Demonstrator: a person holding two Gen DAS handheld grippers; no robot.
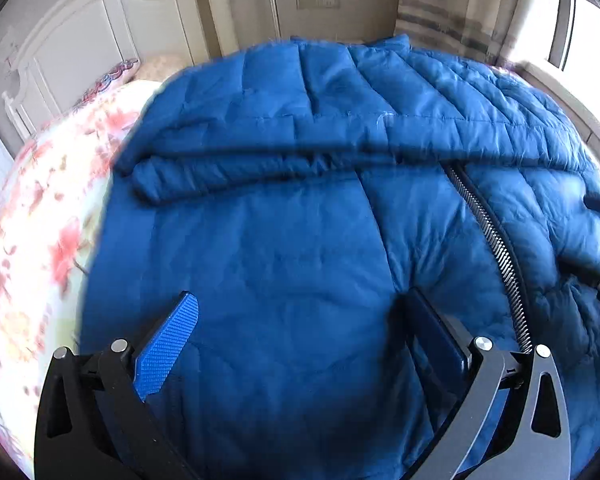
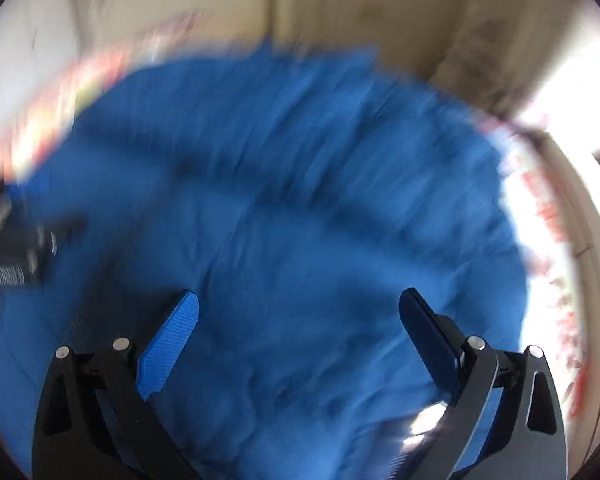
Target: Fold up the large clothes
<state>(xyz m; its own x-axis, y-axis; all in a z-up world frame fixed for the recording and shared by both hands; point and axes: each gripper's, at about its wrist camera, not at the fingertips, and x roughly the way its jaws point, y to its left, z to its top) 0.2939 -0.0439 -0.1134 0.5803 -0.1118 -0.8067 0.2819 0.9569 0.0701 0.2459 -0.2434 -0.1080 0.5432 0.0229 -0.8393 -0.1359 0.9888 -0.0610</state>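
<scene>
We have the jacket [image 1: 300,200] spread on the bed [image 1: 40,240], directly under and ahead of both grippers. Left gripper [image 1: 300,308] has its fingers [image 1: 172,344] spread wide with nothing between them, hovering over the jacket's front panel; we can't tell if the tips touch fabric. Right gripper [image 2: 300,304] is likewise spread and empty above blue fabric. One sleeve [image 1: 240,168] lies folded across the body, running left-right in the left view, just beyond the left fingers. The zipper [image 1: 496,256] runs roughly away from us, just right of the left gripper, so the jacket's long axis looks to point ahead towards the wall. We'd judge the next fold turns on the near hem or a side edge: the left gripper sits nearer the jacket's bed-side edge, the right one nearer the window side (a guess from the bright rim). The right view is badly motion-blurred, so seams and edges there are unreadable. The near hem is cut off behind both grippers.
</scene>
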